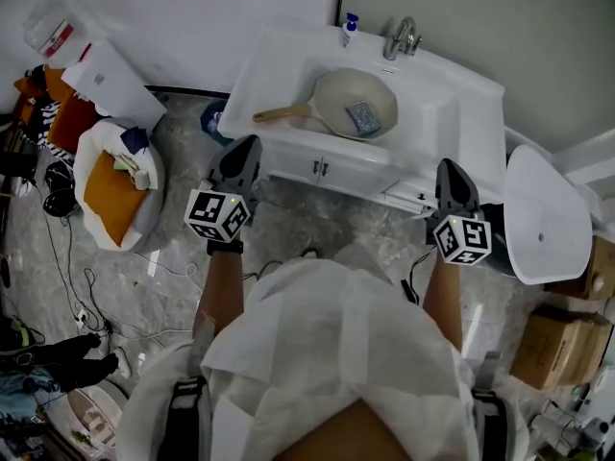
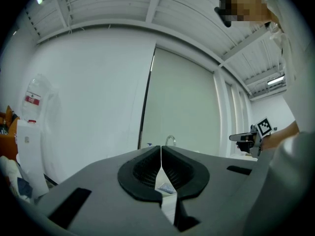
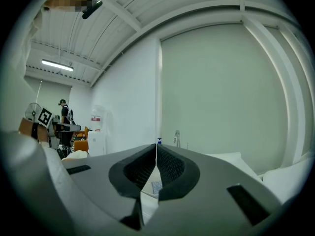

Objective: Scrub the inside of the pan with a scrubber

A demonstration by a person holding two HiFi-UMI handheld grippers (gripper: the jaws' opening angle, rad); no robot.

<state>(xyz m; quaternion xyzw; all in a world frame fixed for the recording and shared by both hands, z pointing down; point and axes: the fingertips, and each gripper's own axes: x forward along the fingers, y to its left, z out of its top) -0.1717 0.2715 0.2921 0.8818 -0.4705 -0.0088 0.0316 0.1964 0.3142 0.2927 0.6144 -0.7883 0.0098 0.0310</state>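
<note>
A faucet [image 1: 402,38] and a soap bottle [image 1: 348,29] are standing at the back rim of the sink [image 1: 461,94]. A white oval panel [image 1: 543,214] is sitting just beside it on the right. The pan [image 1: 357,102] is lying in the basin, with its long axis running across the view and its wooden handle [image 1: 281,114] pointing left. The scrubber [image 1: 364,117], apparently a blue-grey pad, is resting inside the pan. The left gripper [image 1: 246,145] and right gripper [image 1: 452,168] are hovering at the sink's front edge, with the jaws pressed together on nothing.
</note>
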